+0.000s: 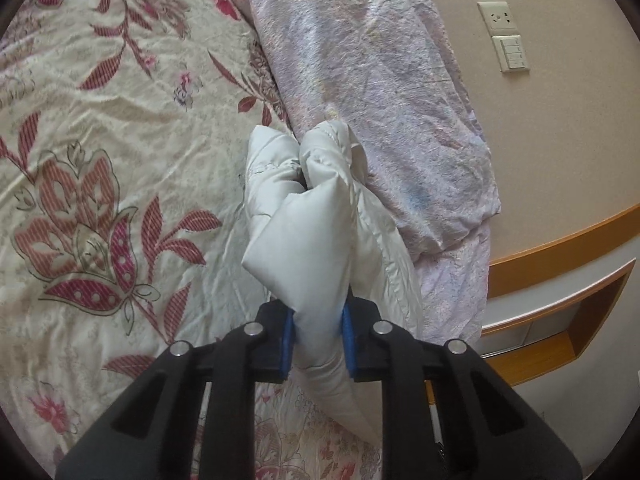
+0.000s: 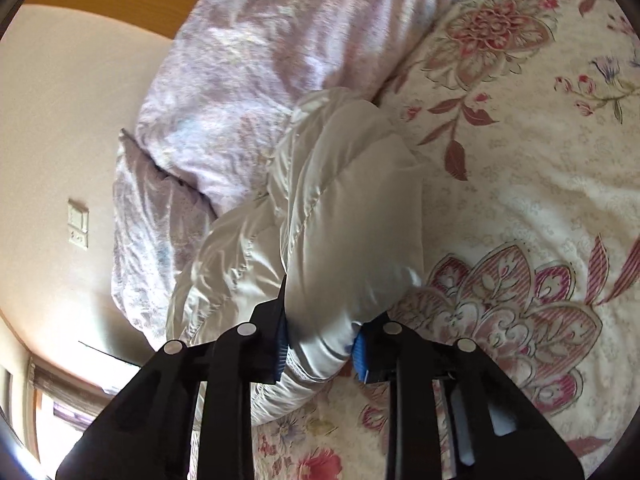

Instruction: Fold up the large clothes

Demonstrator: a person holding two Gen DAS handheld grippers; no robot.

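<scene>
A white padded jacket (image 1: 304, 232) lies bunched on a flower-patterned bed cover (image 1: 100, 160). My left gripper (image 1: 318, 344) is shut on a puffy fold of it, the blue pads (image 1: 289, 340) pressing into the fabric from both sides. In the right wrist view the same white jacket (image 2: 340, 208) stretches away toward the pillows. My right gripper (image 2: 320, 344) is shut on another thick part of it, with a blue pad (image 2: 362, 354) dug into the padding. Most of the jacket's shape is hidden in its own folds.
Two lilac pillows (image 1: 372, 92) lean at the head of the bed against a beige wall with a socket and switch plate (image 1: 506, 36). A wooden headboard ledge and shelf (image 1: 560, 280) run to the right. The lilac pillows (image 2: 248, 80) and the flowered bed cover (image 2: 520, 200) fill the right wrist view.
</scene>
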